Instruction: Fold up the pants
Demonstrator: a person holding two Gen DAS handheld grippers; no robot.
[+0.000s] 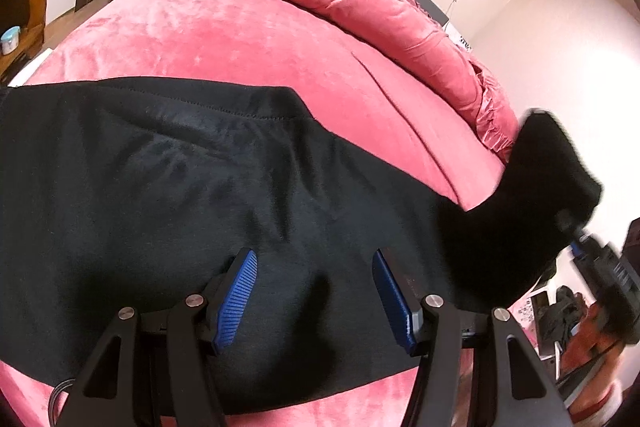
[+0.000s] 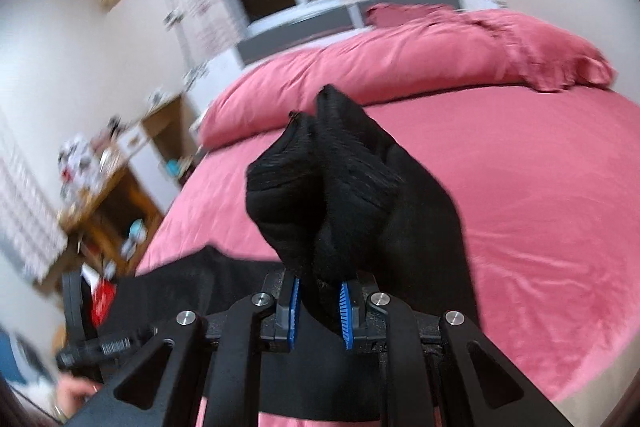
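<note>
Between the nearly closed fingers of the right gripper (image 2: pixel 319 311) a bunched end of the black pants (image 1: pixel 200 179) is pinched and lifted off the pink bed (image 1: pixel 224 39). Beneath the left gripper (image 1: pixel 314 297), whose fingers are spread wide and empty, the rest lies flat. Judging by this, a fold-over is underway; next the raised end needs carrying across and laying down squarely.

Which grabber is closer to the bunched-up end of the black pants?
Right. The right gripper is shut on the bunched end of the pants, lifting it off the pink bed. The left gripper is open over the flat part, apart from that end.
</note>
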